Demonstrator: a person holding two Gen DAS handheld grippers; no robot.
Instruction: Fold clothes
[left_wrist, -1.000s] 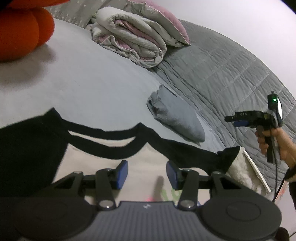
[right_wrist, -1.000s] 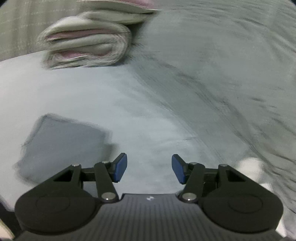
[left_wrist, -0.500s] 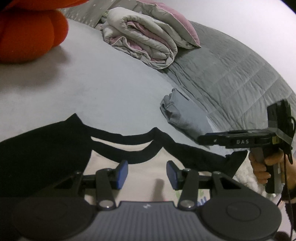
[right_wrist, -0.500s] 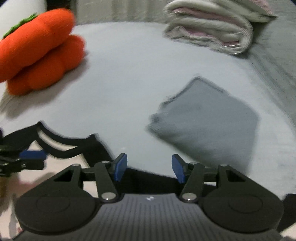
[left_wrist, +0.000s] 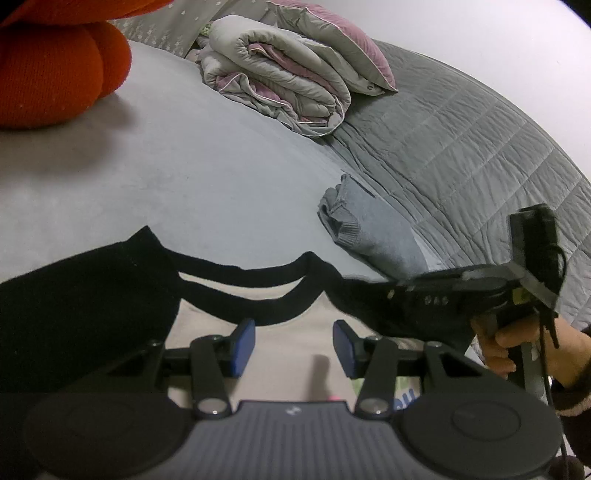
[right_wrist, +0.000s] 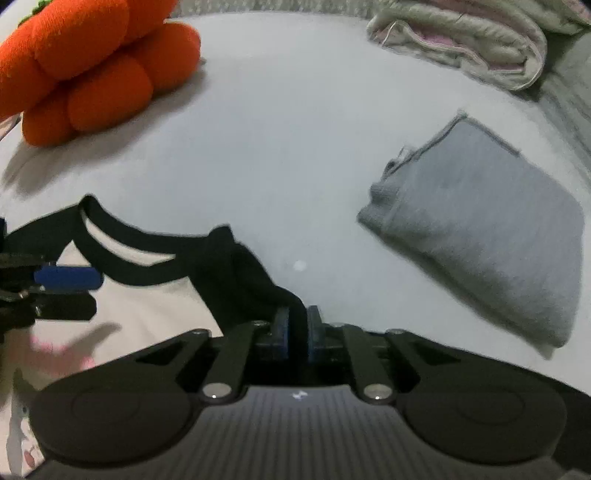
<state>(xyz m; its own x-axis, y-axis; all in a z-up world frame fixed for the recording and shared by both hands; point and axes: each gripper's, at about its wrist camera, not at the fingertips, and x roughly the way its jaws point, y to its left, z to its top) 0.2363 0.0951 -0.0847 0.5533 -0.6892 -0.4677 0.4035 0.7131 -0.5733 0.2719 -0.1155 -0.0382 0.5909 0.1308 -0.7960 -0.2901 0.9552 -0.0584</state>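
Note:
A cream shirt with black collar and black sleeves (left_wrist: 288, 332) lies flat on the grey bed, collar facing away. My left gripper (left_wrist: 293, 349) hovers open just below the collar, nothing between its blue pads. My right gripper (right_wrist: 295, 326) is shut on the shirt's black right sleeve (right_wrist: 251, 280) near the shoulder. In the left wrist view the right gripper (left_wrist: 397, 295) reaches in from the right, held by a hand (left_wrist: 517, 347). A folded grey garment (right_wrist: 480, 229) lies to the right of the shirt.
An orange plush toy (right_wrist: 92, 62) sits at the back left of the bed. A rolled grey and pink duvet (left_wrist: 288, 85) with a pillow lies at the back. A quilted grey cover (left_wrist: 461, 147) spreads over the right side.
My right gripper swung left and down to the shirt's black sleeve and shut on it. My left gripper stayed open over the shirt, edging slightly forward.

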